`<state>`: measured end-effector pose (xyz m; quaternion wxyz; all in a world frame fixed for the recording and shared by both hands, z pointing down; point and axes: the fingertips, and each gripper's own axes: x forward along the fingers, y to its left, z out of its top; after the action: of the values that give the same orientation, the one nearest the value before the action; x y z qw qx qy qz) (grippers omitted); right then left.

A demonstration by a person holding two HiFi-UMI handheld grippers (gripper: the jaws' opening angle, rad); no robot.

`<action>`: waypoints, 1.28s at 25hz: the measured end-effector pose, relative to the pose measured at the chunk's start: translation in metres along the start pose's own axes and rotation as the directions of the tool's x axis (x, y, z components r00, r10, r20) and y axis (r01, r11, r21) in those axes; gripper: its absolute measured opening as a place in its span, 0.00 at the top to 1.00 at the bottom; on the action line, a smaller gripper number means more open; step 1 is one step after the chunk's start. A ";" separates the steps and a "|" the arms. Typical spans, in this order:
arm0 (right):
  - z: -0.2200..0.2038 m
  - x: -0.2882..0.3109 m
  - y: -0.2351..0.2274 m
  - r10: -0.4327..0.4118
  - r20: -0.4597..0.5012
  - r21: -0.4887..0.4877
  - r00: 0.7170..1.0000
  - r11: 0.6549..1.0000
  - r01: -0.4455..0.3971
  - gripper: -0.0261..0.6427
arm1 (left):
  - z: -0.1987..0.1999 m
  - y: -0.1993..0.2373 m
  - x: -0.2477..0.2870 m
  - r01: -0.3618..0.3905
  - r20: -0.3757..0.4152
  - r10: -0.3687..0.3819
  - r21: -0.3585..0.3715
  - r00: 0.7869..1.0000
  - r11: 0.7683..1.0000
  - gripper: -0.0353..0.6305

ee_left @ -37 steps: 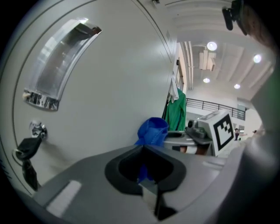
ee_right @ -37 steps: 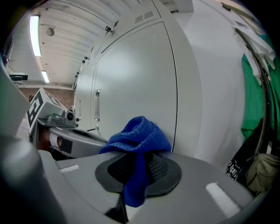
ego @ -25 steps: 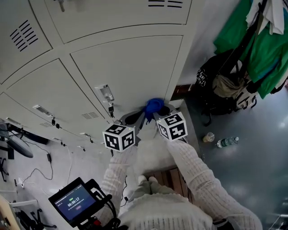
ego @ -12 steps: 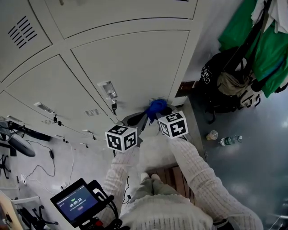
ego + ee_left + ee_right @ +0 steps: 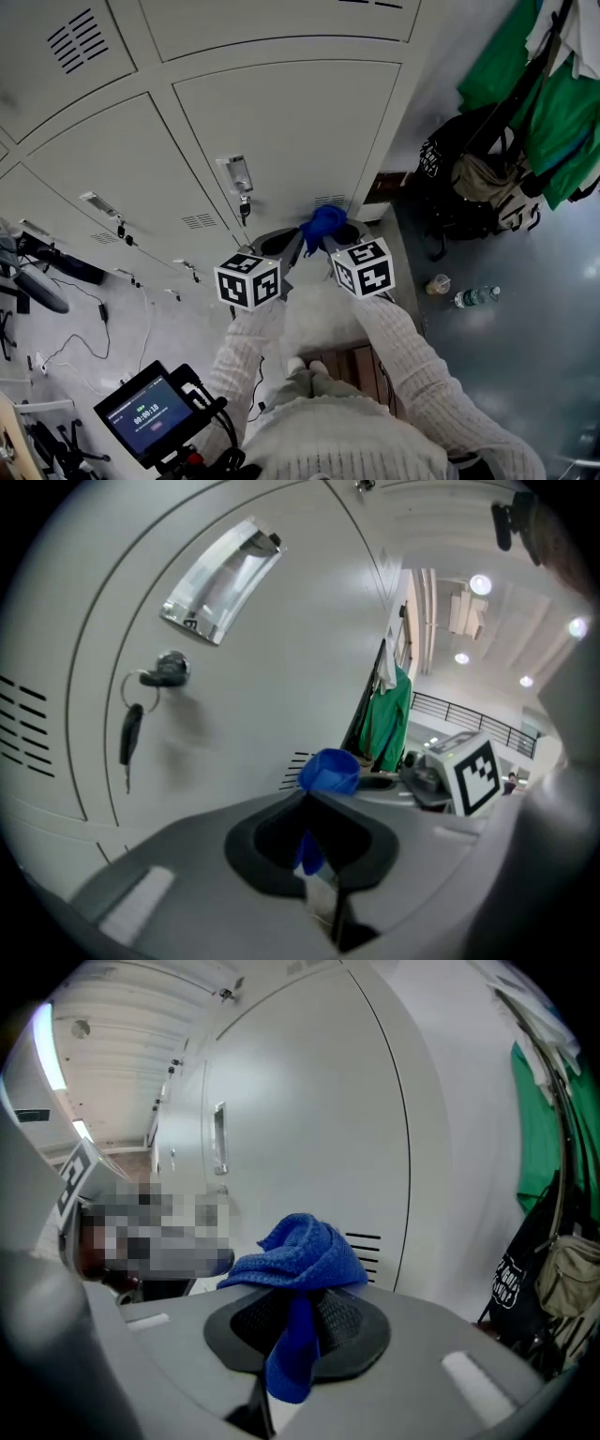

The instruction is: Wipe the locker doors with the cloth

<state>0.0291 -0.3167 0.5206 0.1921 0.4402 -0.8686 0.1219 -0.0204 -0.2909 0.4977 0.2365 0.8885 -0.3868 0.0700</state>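
Cloth (image 5: 322,223), blue and bunched into a lump, sits at the tips of both tongs, in front of the lower right corner of a pale grey locker door (image 5: 291,141). It is close to the small vent slots (image 5: 328,200) at that corner; whether it presses on the metal cannot be told.

The right tongs (image 5: 298,1288) are closed on the cloth (image 5: 300,1251). Most of the fabric is heaped over the jaw tips, and one strip hangs down through the narrow slit between the jaws, against the dark pads.

The left tongs (image 5: 307,799) are closed as well, with their jaw tips meeting. A small fold of the blue fabric is caught in the gap behind the tips, and the main lump (image 5: 329,771) rises just beyond them. In the head view the two tongs converge from either side, the left tongs (image 5: 298,242) and the right tongs (image 5: 328,236) nearly touching under the cloth, and their marker cubes lie side by side.

Further toward the door's left edge are a metal handle (image 5: 220,583) and a lock (image 5: 167,669) with a key (image 5: 131,733) dangling from it, well apart from the cloth. Beyond the lockers' right edge hang green garments (image 5: 525,84) above a black bag (image 5: 450,169). A bottle (image 5: 476,297) lies on the floor (image 5: 525,328).
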 end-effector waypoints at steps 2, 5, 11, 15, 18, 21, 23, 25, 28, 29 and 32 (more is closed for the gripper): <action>0.008 -0.014 0.015 0.021 0.035 -0.015 0.999 1.000 -0.021 0.89 | 0.002 -0.003 -0.014 -0.009 0.011 0.009 0.006 1.000 1.000 0.94; 0.019 -0.033 0.038 0.062 0.077 -0.036 0.995 0.998 -0.059 0.89 | 0.002 -0.011 -0.037 -0.019 0.023 0.018 0.039 1.000 0.999 0.94; 0.028 -0.069 0.086 0.159 0.141 -0.057 0.977 0.987 -0.153 0.89 | -0.003 -0.025 -0.088 -0.083 0.086 0.078 0.057 0.993 0.995 0.94; 0.020 -0.086 0.111 0.195 0.147 -0.101 0.970 0.978 -0.181 0.89 | -0.011 -0.036 -0.114 -0.123 0.121 0.115 0.061 0.986 0.990 0.94; 0.014 -0.096 0.127 0.216 0.160 -0.109 0.963 0.974 -0.200 0.89 | -0.016 -0.041 -0.127 -0.145 0.137 0.136 0.053 0.981 0.988 0.94; 0.007 -0.106 0.135 0.213 0.173 -0.094 0.962 0.976 -0.199 0.89 | -0.022 -0.048 -0.134 -0.145 0.145 0.137 0.048 0.980 0.988 0.94; 0.002 -0.110 0.136 0.202 0.177 -0.080 0.963 0.978 -0.190 0.89 | -0.028 -0.051 -0.137 -0.146 0.140 0.138 0.048 0.980 0.988 0.94; 0.000 -0.115 0.134 0.187 0.182 -0.067 0.965 0.982 -0.178 0.89 | -0.030 -0.055 -0.137 -0.147 0.137 0.138 0.058 0.981 0.987 0.94; -0.001 -0.120 0.129 0.162 0.198 -0.045 0.967 0.987 -0.156 0.89 | -0.032 -0.061 -0.135 -0.140 0.135 0.129 0.074 0.982 0.987 0.94; -0.001 -0.120 0.129 0.156 0.202 -0.038 0.967 0.988 -0.152 0.89 | -0.033 -0.062 -0.134 -0.135 0.131 0.124 0.077 0.984 0.988 0.94; -0.007 -0.120 0.131 0.151 0.196 -0.037 0.969 0.988 -0.147 0.89 | -0.037 -0.065 -0.133 -0.122 0.126 0.111 0.082 0.986 0.989 0.94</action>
<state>-0.0108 -0.1520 0.4681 0.0999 0.3815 -0.9153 0.0817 -0.0631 -0.1475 0.4657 0.1680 0.8767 -0.4483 0.0471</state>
